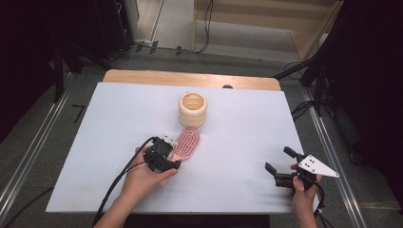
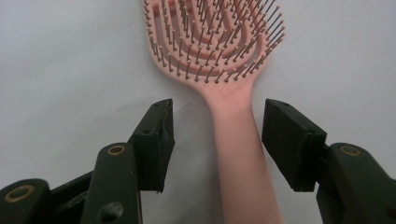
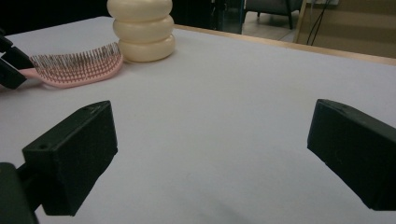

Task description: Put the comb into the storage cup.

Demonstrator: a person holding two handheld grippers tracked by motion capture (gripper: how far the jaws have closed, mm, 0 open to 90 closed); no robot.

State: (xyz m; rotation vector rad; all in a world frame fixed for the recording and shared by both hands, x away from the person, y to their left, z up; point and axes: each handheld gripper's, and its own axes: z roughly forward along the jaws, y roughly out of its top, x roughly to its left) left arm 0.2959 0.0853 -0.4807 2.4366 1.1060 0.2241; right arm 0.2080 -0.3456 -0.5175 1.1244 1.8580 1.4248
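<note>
High view is showing a white table point(image 1: 95, 142) with a pink hairbrush point(image 1: 188, 141) lying near its middle, bristles facing up. Its head is pointing toward 1 o'clock, and its handle is running back toward 7 o'clock, under the left gripper point(image 1: 164, 152). A cream ribbed cup point(image 1: 193, 109) is standing upright at 12 o'clock from the brush head, and the tip of the head is lying just beside the cup's base; I cannot tell if they are touching.

The left hand point(image 1: 142, 178) is holding the left gripper over the brush handle. In the left gripper view, the left gripper point(image 2: 217, 135) is standing with its jaws apart, one on each side of the pink handle point(image 2: 238, 154). A clear gap is showing between each jaw and the handle, so the jaws are not pressing it. The brush head point(image 2: 215, 37) is lying at 12 o'clock from the jaws.

The right gripper point(image 1: 280, 164) is sitting well apart from the brush, toward 4 o'clock from it, near the right edge of the table, held by the right hand point(image 1: 302, 190). In the right gripper view, the right gripper point(image 3: 210, 154) is having its jaws wide apart with only bare table between them. The hairbrush point(image 3: 74, 70) and the cup point(image 3: 142, 30) are appearing far off at 10 o'clock.
</note>
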